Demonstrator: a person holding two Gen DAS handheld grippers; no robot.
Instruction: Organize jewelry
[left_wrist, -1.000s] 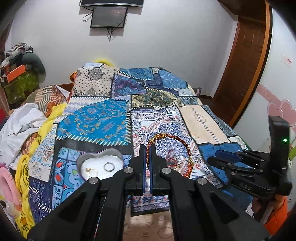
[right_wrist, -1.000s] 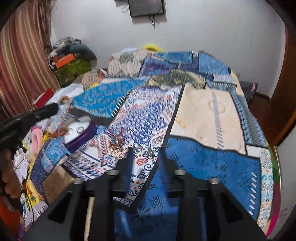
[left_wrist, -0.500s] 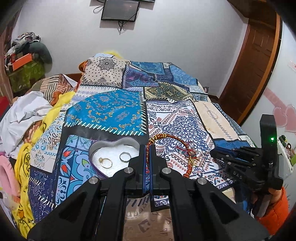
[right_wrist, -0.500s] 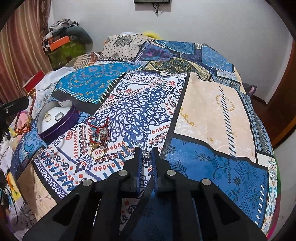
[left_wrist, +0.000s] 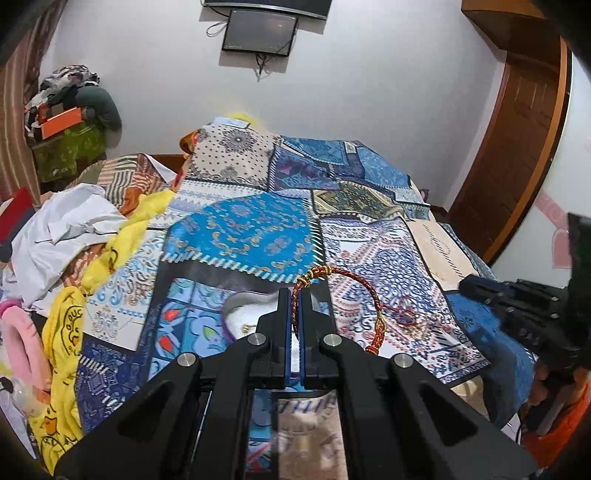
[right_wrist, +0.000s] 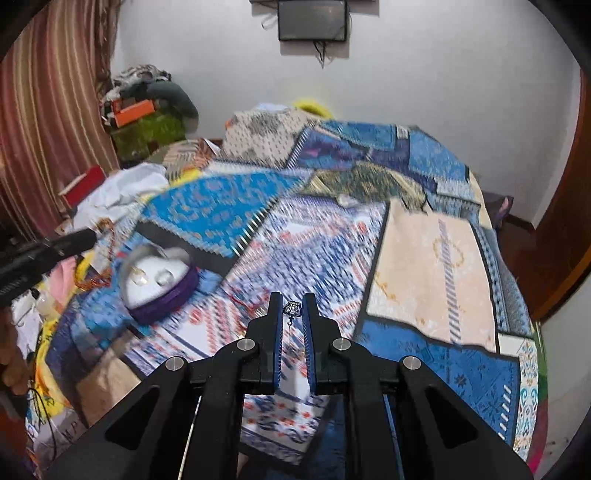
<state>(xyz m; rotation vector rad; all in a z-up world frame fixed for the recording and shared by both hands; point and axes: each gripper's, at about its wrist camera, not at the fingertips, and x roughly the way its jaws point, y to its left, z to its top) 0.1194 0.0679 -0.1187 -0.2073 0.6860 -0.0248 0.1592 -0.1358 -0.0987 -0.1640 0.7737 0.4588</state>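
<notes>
Soft, even indoor light, fisheye-bent dark corners, motion blur across the right wrist view's bedspread (right_wrist: 236, 236).

The yellow cloth (left_wrist: 68, 325) bears a round stamp with letters, seemingly "B.DUCK", only partly legible

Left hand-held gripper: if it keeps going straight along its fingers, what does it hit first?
Probably the heart-shaped jewelry box directly ahead of the left hand-held gripper, which is shut on the braided bracelet; depth is unclear.

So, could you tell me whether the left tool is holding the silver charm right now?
No, the left tool is shut on the red braided bracelet; the silver charm sits in the right tool.
</notes>
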